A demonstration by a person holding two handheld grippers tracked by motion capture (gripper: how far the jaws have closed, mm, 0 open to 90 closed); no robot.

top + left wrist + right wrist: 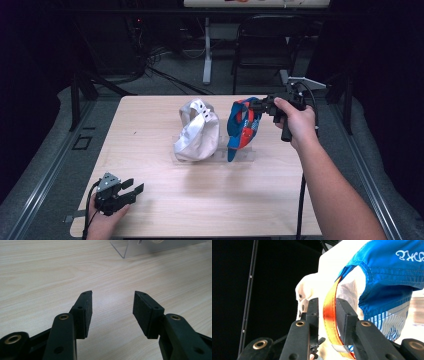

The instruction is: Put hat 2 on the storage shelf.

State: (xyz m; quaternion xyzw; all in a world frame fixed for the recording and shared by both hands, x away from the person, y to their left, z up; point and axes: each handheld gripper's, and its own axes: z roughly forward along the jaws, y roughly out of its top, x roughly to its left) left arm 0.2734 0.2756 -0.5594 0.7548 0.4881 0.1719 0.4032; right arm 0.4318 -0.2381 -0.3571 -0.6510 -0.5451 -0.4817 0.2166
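Observation:
A blue and red cap (242, 127) stands on a clear stand (247, 156) at the middle of the table, with a white cap (197, 132) beside it on its left. My right gripper (257, 106) reaches in from the right to the blue cap's top rear. In the right gripper view the cap's orange strap (329, 315) runs between the jaws of my right gripper (327, 312), touching the right pad, with a thin gap at the left pad. The blue cap's cloth (387, 270) hangs above right. My left gripper (134, 189) rests open and empty near the front left corner.
The wooden table (200, 200) has bare room in front of the caps. In the left gripper view my open left gripper (112, 307) lies low over the wood, with a corner of the clear stand (125, 248) ahead. A chair (265, 45) and cables sit beyond the far edge.

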